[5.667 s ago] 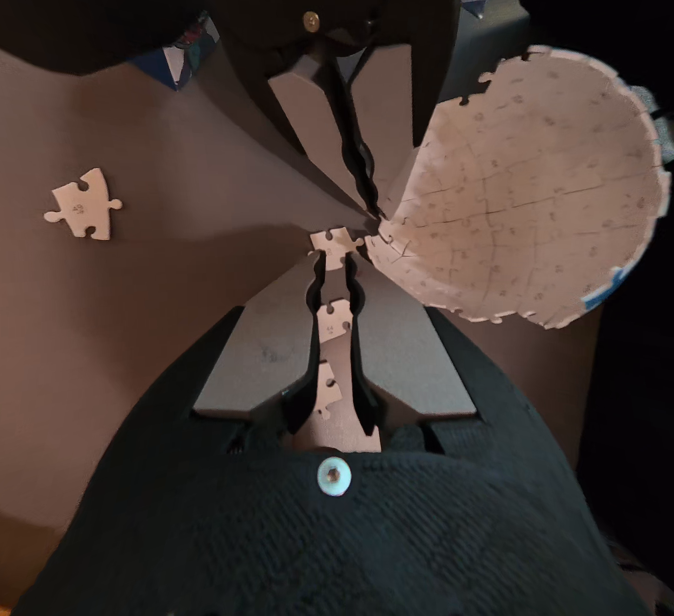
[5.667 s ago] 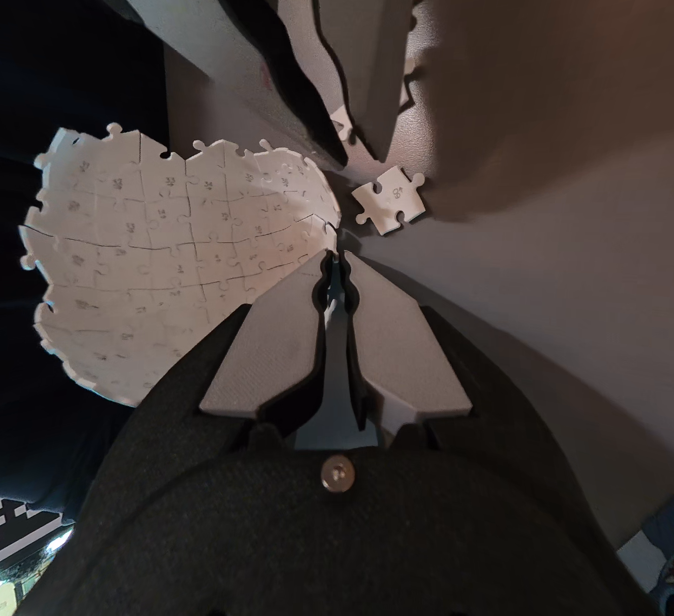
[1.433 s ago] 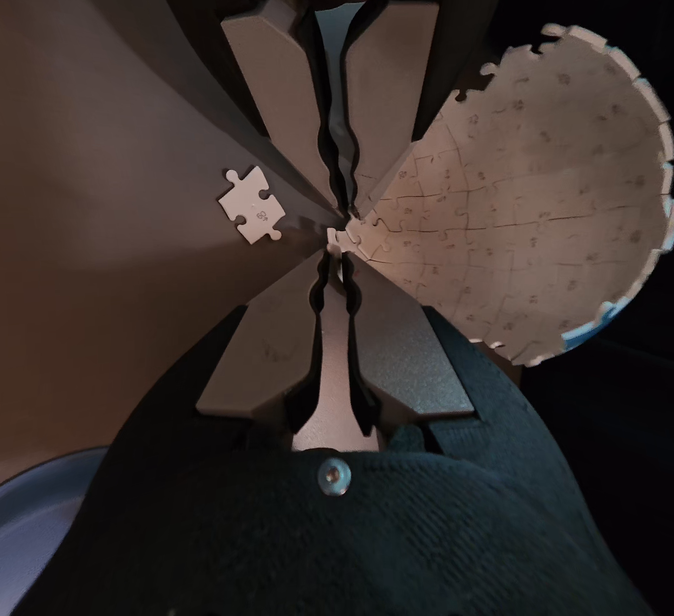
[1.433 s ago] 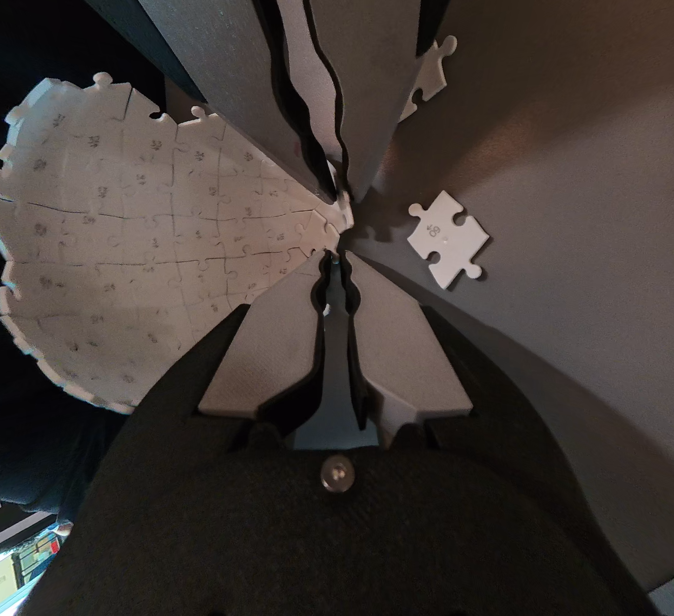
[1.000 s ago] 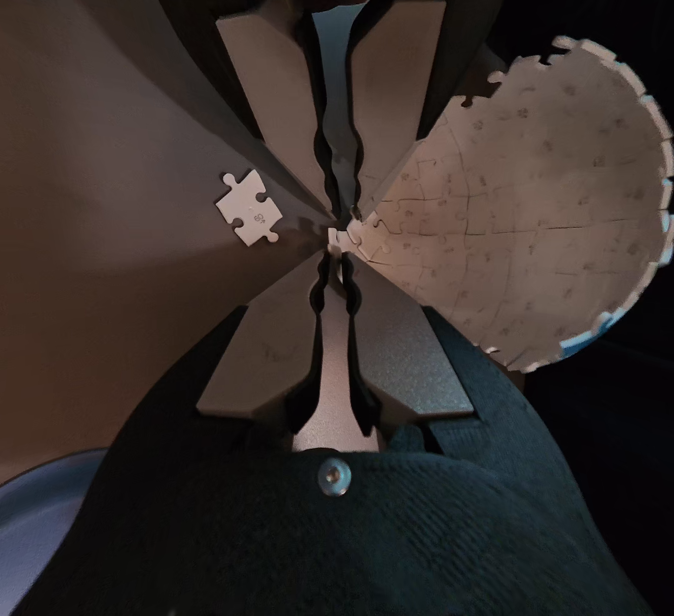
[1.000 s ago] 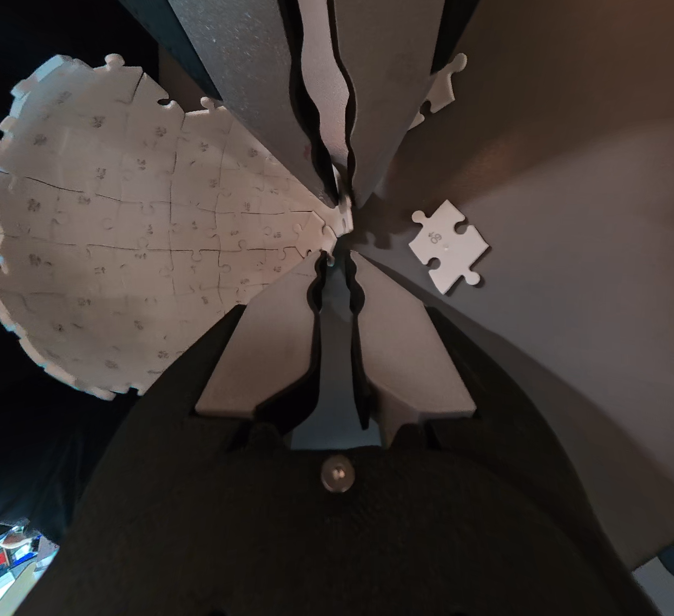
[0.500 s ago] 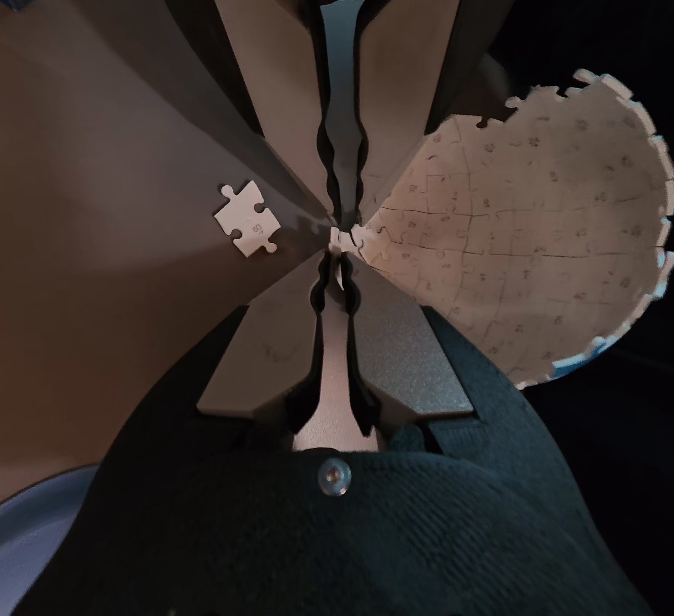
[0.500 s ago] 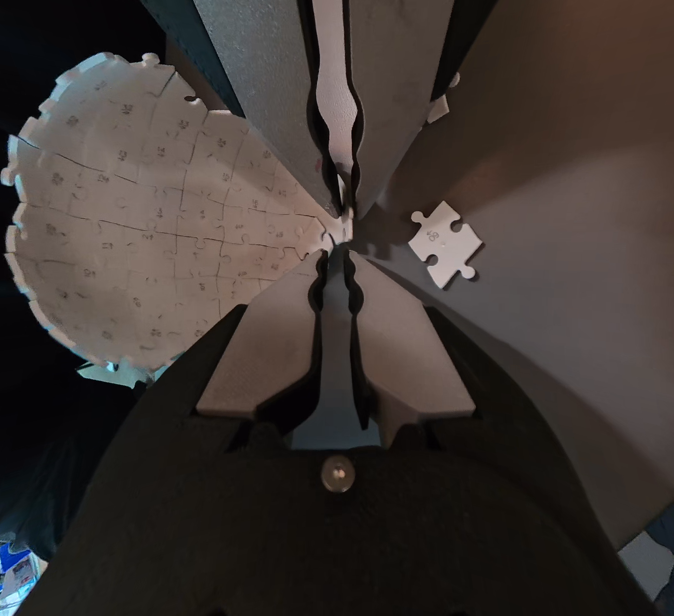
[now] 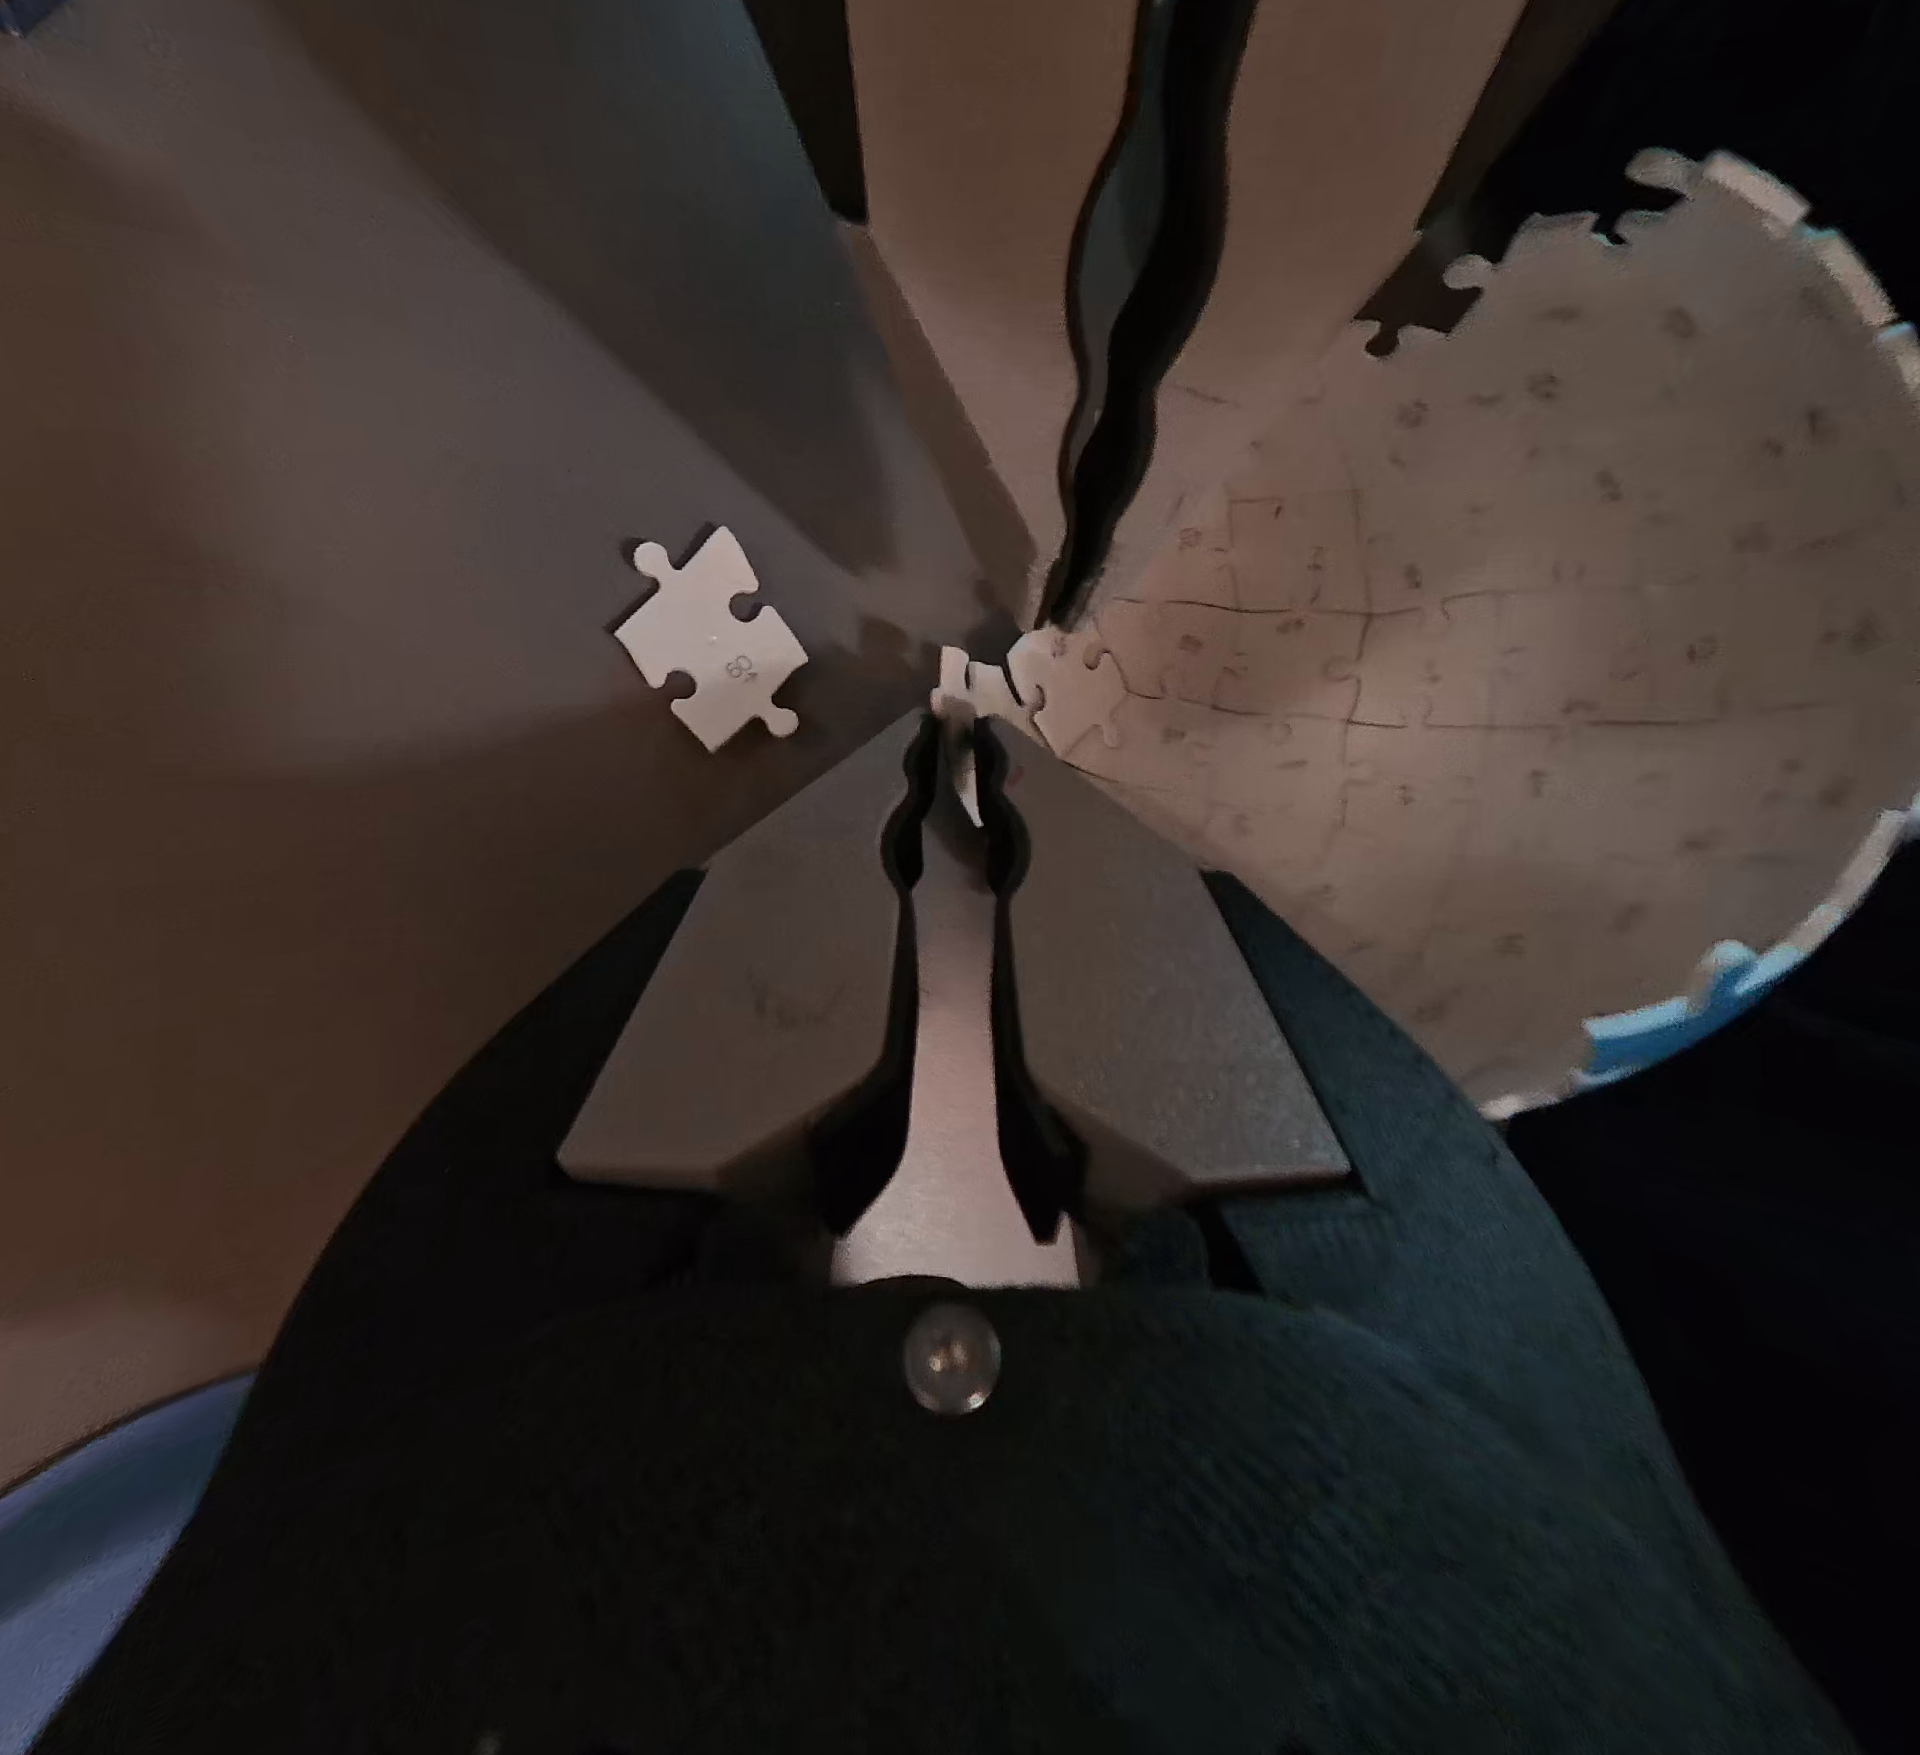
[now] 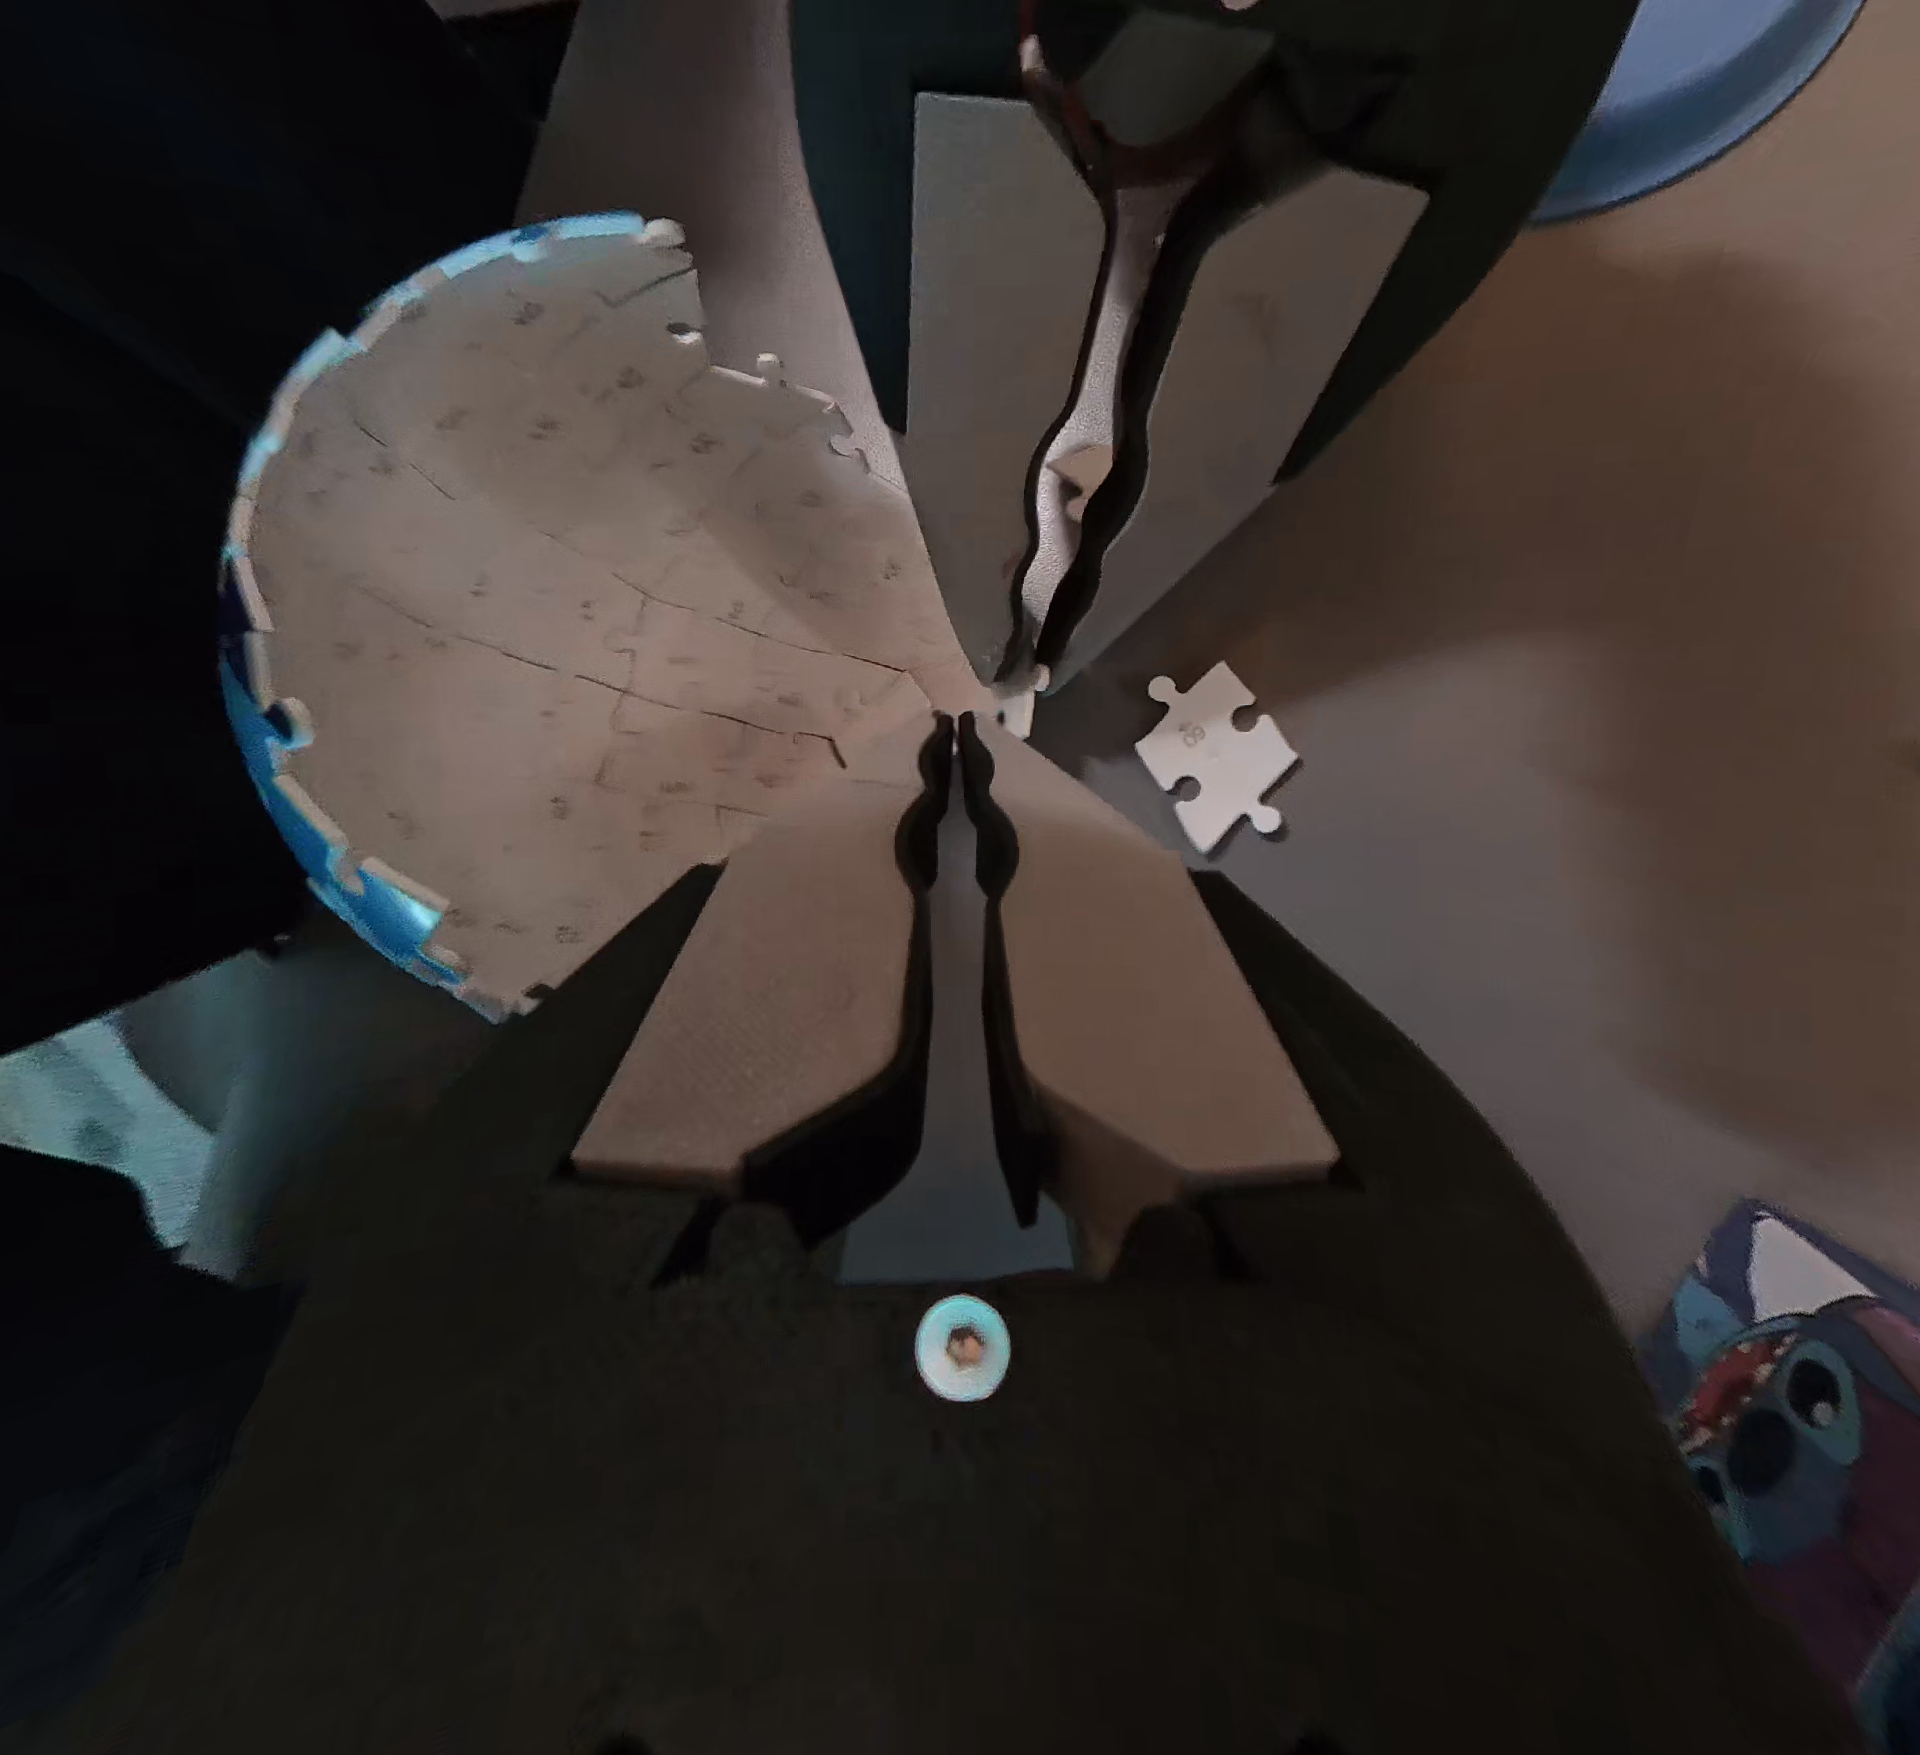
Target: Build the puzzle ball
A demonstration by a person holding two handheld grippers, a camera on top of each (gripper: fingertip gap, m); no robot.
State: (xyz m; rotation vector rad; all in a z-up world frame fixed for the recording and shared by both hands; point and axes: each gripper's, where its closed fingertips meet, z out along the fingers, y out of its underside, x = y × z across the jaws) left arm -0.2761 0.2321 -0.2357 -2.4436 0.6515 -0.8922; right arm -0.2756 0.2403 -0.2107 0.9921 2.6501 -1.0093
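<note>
Tabletop (image 9: 312, 458) carried the half-built puzzle ball (image 9: 1507, 666), a light, fragile shell best held at its rim. Left hand-held gripper (image 9: 961, 749) pinched a small piece (image 9: 954, 666); right hand-held gripper (image 10: 956, 729) pinched the shell's edge.

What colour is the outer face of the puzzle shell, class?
Blue: the shell shows blue along its outer rim, best in the right wrist view.

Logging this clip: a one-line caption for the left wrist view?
Left gripper pinches a small white puzzle piece at the half-built white puzzle ball shell; one loose white piece lies nearby.
</note>
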